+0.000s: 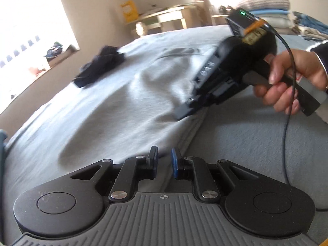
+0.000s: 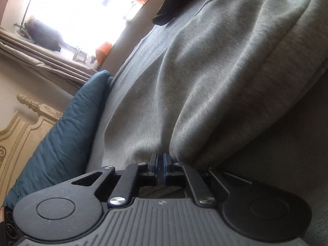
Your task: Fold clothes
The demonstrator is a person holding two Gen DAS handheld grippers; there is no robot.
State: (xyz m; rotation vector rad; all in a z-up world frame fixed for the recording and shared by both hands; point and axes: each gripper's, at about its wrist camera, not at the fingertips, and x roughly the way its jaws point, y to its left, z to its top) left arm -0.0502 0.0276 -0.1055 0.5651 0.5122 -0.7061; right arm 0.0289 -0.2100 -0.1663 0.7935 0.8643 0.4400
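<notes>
A light grey sweatshirt point(image 1: 127, 102) lies spread over the bed, creased into ridges. In the left wrist view my left gripper point(image 1: 165, 157) hovers at the garment's near edge, its jaws a narrow gap apart with nothing pinched between them. A hand point(image 1: 291, 82) holds my right gripper point(image 1: 182, 112) at the sweatshirt's right edge, tips down in the cloth. In the right wrist view the right gripper point(image 2: 161, 156) has its fingers pressed together, and the grey sweatshirt point(image 2: 215, 71) bunches up in folds that run straight to the tips.
A dark crumpled garment point(image 1: 100, 65) point(image 2: 170, 6) lies on the bed beyond the sweatshirt. A teal pillow point(image 2: 67, 135) sits by the carved headboard point(image 2: 20, 127). Stacked folded clothes point(image 1: 266, 6) are at the far right. A cable point(image 1: 287, 123) hangs from the right gripper over the grey bedcover point(image 1: 246, 153).
</notes>
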